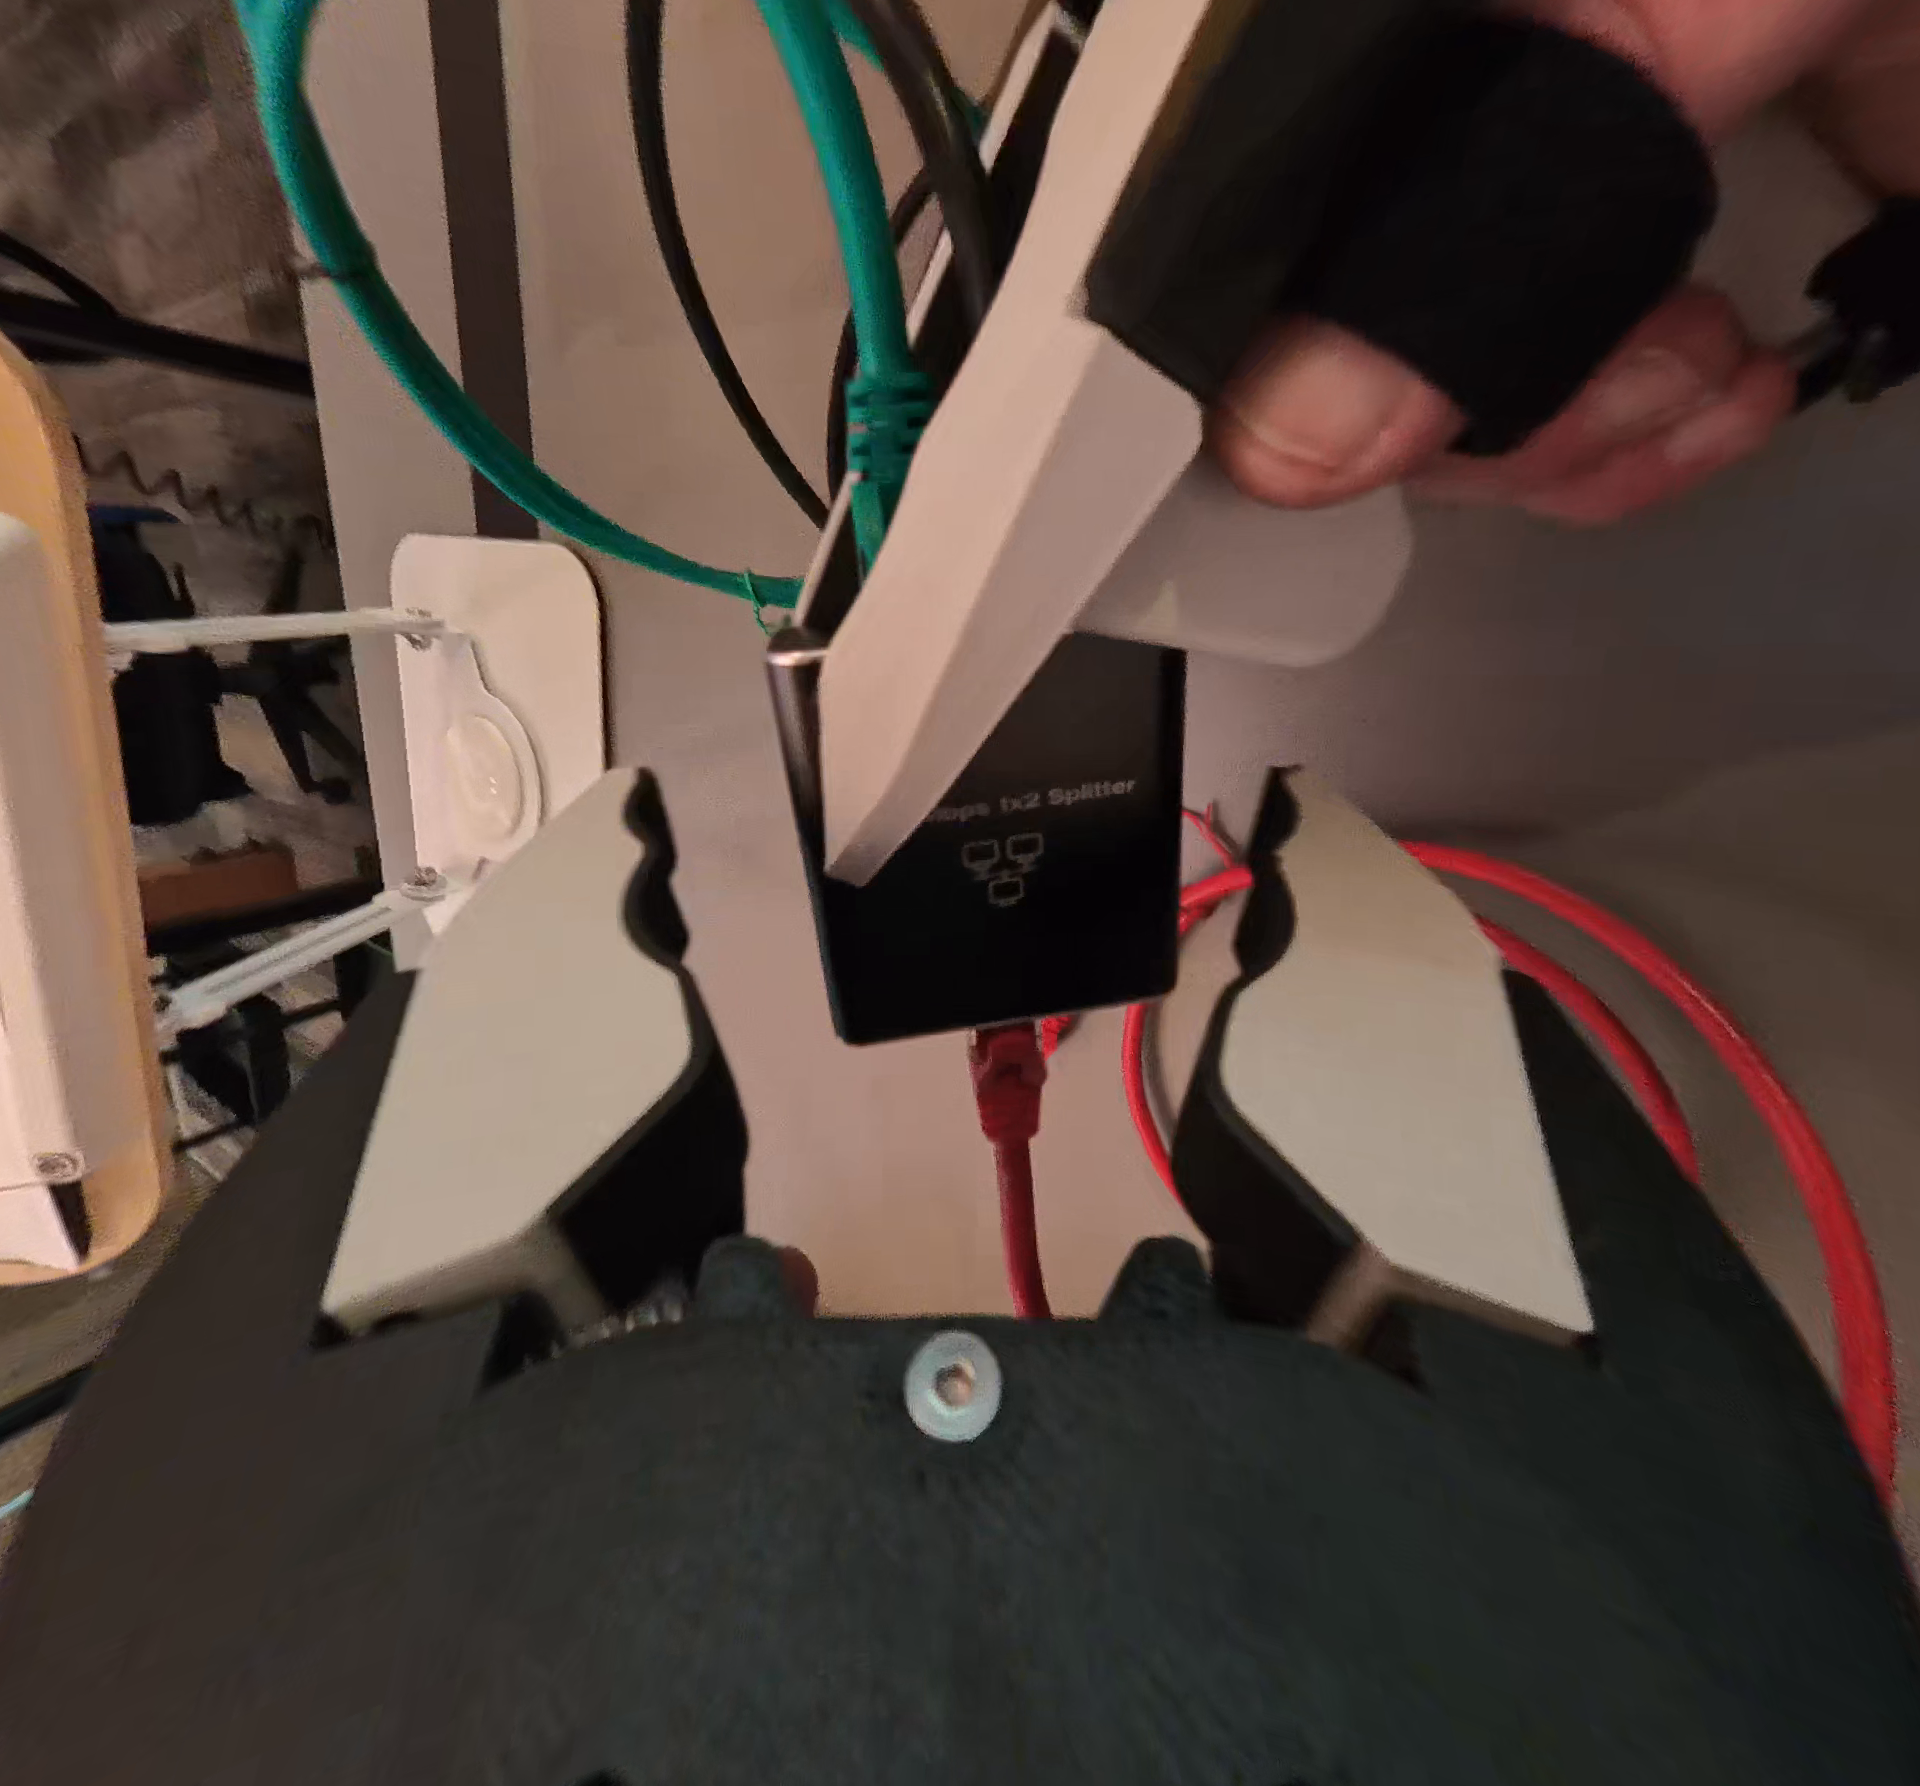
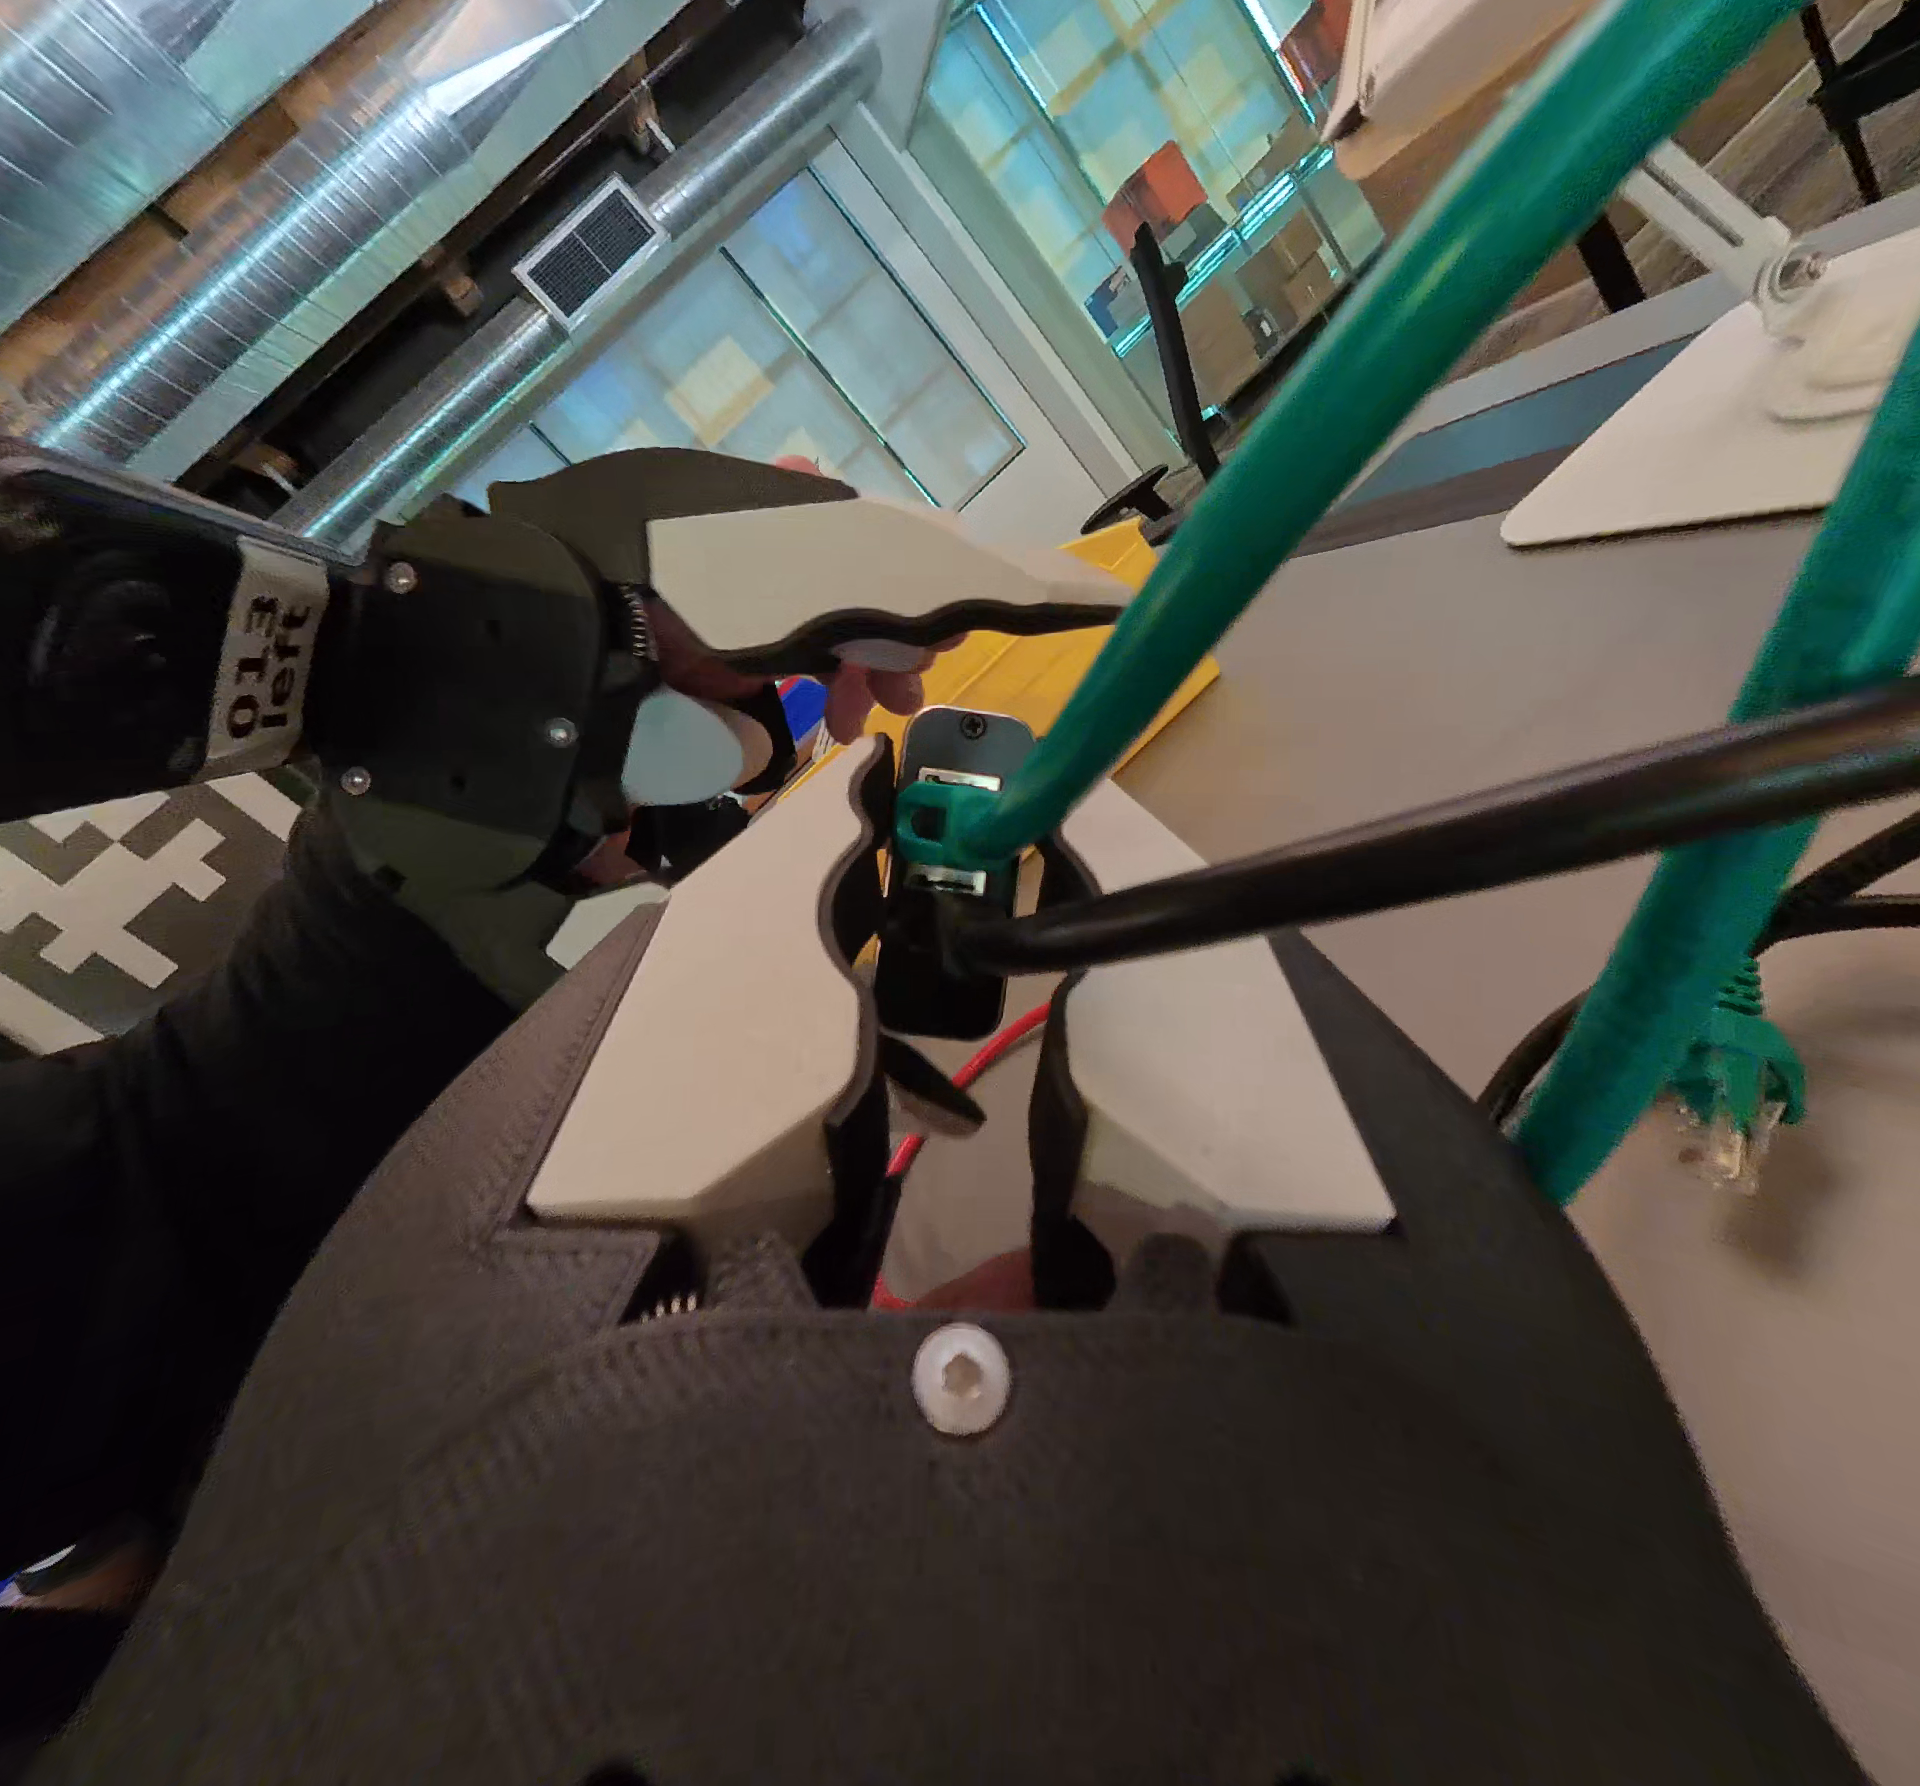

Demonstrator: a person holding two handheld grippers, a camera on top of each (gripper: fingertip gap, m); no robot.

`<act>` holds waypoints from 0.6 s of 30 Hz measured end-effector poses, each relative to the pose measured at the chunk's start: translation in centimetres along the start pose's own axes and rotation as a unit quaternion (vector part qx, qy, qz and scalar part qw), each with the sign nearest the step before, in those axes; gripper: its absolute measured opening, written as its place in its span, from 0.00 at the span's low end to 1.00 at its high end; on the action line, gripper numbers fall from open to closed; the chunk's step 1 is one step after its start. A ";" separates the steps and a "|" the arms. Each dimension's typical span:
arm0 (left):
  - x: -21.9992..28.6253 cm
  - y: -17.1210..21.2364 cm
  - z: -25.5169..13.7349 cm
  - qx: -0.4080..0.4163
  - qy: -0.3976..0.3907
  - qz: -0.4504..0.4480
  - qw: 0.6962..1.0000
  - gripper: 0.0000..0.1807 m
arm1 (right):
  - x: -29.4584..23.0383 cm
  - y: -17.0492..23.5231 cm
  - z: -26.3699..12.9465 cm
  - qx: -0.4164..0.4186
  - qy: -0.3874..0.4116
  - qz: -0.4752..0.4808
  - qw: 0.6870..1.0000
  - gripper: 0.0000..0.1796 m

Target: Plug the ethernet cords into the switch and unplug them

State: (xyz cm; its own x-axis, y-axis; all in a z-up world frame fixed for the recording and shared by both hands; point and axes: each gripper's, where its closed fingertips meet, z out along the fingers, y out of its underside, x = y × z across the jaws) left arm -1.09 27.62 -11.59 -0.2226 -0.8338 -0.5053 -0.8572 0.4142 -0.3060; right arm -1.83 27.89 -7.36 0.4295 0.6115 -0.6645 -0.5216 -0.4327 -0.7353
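The black switch (image 1: 1003, 915) is a small flat box held above the pale table. My right gripper (image 2: 971, 801) is shut on it; one white finger (image 1: 997, 541) lies across its top face. A green ethernet cord (image 1: 883, 427) and a black cord (image 1: 707, 302) are plugged into its far end, and both show in the right wrist view, green (image 2: 935, 822) and black (image 2: 1351, 863). A red cord (image 1: 1003, 1092) is plugged into its near end. My left gripper (image 1: 961, 853) is open and empty, its fingers on either side of the switch's near end without touching it.
A loose green plug (image 2: 1735, 1082) lies on the table (image 2: 1455, 656). Red cord loops (image 1: 1621, 1009) lie at the right. A white bracket with zip ties (image 1: 499, 697) stands at the left. A yellow object (image 2: 1039, 666) lies beyond the switch. A bare hand (image 1: 1558, 386) holds the right gripper. Less than 4 cm separates the two grippers' tips.
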 end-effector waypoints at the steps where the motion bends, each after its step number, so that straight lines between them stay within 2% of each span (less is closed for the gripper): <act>1: 0.1 0.0 0.2 -0.006 0.003 -0.006 1.000 0.62 | -0.2 -0.1 0.0 0.004 0.000 -0.005 1.000 0.13; 4: 0.3 -0.2 0.9 -0.015 0.006 -0.009 1.000 0.65 | -0.5 -0.3 0.2 0.015 0.004 -0.007 1.000 0.13; 6: -0.2 -0.7 1.1 -0.006 -0.010 0.002 1.000 0.55 | -0.6 0.1 0.4 0.012 0.001 0.000 1.000 0.13; 9: 0.3 -0.7 1.4 -0.011 0.015 0.005 1.000 0.44 | -0.9 -0.2 0.4 0.028 0.003 0.006 1.000 0.12; 18: 0.0 -1.0 2.2 -0.011 0.020 -0.001 1.000 0.46 | -0.1 -0.7 -0.2 0.068 0.018 0.058 0.996 0.12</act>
State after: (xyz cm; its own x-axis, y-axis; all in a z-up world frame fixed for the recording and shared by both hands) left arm 0.80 27.95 -13.06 -0.2382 -0.8487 -0.4722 -0.8673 0.4047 -0.2900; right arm -1.34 28.02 -6.79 0.3854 0.5367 -0.7507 -0.6635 -0.4042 -0.6296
